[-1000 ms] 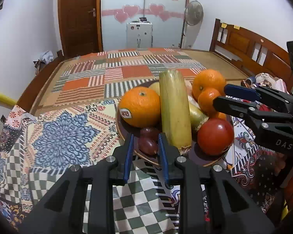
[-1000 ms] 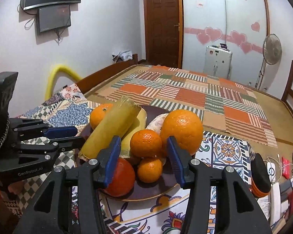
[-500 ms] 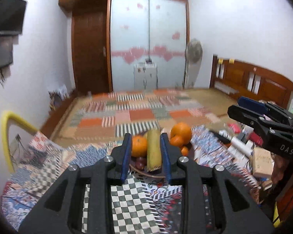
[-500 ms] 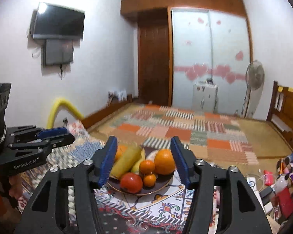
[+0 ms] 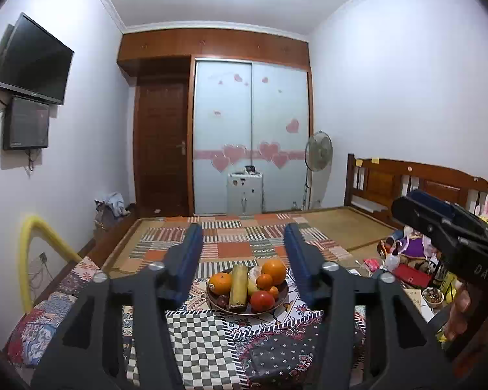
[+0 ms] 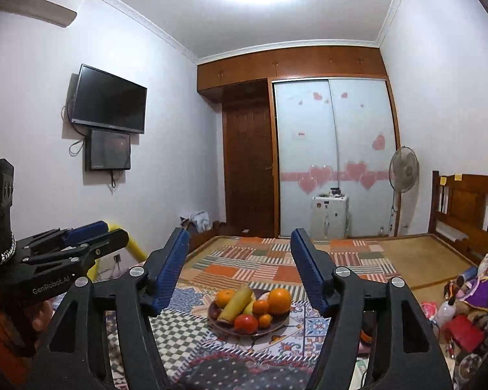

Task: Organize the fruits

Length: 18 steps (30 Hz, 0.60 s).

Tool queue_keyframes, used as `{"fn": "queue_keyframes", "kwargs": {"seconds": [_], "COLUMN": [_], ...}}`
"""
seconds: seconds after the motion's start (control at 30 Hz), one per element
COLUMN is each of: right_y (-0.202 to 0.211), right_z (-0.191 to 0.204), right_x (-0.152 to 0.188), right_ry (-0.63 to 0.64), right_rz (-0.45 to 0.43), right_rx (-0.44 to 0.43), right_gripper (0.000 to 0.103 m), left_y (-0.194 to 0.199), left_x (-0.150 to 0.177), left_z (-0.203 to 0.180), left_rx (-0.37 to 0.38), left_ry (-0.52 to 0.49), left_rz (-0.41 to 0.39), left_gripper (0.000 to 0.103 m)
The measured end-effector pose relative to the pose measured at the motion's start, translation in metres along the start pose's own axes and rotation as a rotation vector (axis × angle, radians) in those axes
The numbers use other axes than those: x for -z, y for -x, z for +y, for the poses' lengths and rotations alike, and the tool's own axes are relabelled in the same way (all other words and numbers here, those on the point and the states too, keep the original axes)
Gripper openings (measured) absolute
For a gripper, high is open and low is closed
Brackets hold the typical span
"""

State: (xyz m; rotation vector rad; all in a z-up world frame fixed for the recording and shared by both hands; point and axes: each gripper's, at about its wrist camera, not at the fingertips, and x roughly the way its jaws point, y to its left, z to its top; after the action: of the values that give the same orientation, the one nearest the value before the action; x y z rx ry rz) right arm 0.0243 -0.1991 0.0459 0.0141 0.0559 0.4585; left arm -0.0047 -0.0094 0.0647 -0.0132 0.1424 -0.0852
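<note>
Pulling back through the left view, we now hold our left gripper (image 5: 242, 253) wide open and empty, well above the fruit plate (image 5: 281, 297) on the bed. Right view: our right gripper (image 6: 239, 260) likewise gapes empty; fruit sits piled, so organizing looks finished.

Wall TV (image 5: 32, 61) above smaller screen (image 5: 25, 123); wooden door (image 5: 161, 146) beside heart-stickered sliding wardrobe (image 5: 250, 136); standing fan (image 5: 318, 147); white cabinet (image 5: 245, 193); wooden headboard (image 5: 416, 185); patchwork bedcover (image 5: 231, 243); yellow tube (image 5: 32, 250) at left
</note>
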Motion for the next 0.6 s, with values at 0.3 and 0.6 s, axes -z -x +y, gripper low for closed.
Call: {"fn": "queue_keyframes", "kwargs": {"seconds": [0.3, 0.6], "right_y": [0.009, 0.019], "right_z": [0.01, 0.009], "right_x": [0.01, 0.017], "right_ry": [0.006, 0.0], "right_rz": [0.006, 0.0], "right_rx": [0.047, 0.087], "right_gripper": [0.085, 0.103], "left_y": [0.029, 0.032], "left_x": [0.006, 0.014], "left_z": [0.001, 0.003], "left_rx": [-0.023, -0.038], "left_ry": [-0.005, 0.007], "left_rz": [-0.035, -0.033], "left_gripper": [0.08, 0.098]}}
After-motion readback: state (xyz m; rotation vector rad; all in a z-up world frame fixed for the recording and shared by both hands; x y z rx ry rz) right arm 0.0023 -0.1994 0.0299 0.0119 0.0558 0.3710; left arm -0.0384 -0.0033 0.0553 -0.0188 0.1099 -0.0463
